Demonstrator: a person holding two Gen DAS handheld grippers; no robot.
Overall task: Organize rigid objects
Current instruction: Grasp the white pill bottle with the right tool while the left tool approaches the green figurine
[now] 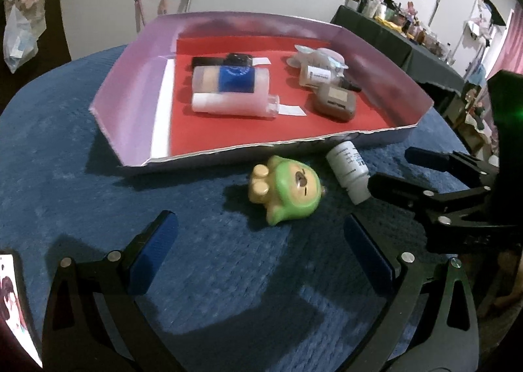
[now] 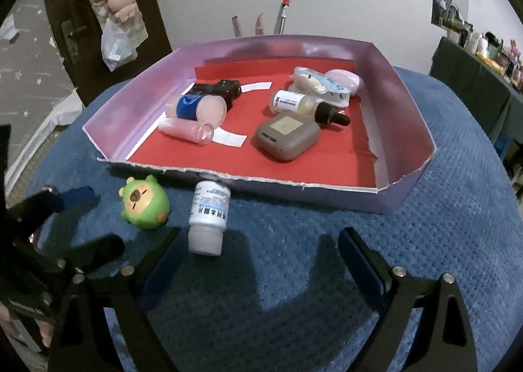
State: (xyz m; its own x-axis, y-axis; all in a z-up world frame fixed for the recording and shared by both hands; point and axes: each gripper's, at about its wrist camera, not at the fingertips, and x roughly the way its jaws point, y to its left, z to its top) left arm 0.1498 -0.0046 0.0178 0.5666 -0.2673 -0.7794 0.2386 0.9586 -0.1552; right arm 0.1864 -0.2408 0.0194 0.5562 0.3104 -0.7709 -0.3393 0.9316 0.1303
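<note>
From the left wrist view we saw our left gripper spread wide over the blue cloth of the bench, with nothing between its blue pads. Just ahead of it a green toy lay on its side on the cloth, close to the front wall of a shallow cardboard tray. Beside the toy, to its right, a small white bottle lay with its cap toward us and its base near the tray wall. The right gripper reached in from the right edge, one finger tip next to the bottle's cap; we could not tell whether it touched. Inside the tray, on the red lining, a blue-banded jar and a pale tube lay side by side at the left, and a grey case at the right.

From the right wrist view our right gripper stood wide, holding nothing, its jaws easing slightly inward. The white bottle lay just ahead of its left finger, outside the jaws, its base next to the tray. The green toy sat left of the bottle on the bench, well apart from the tray's contents. The left gripper showed at the left edge, jaws parted and empty. In the tray a dropper bottle lay behind the grey case.
</note>
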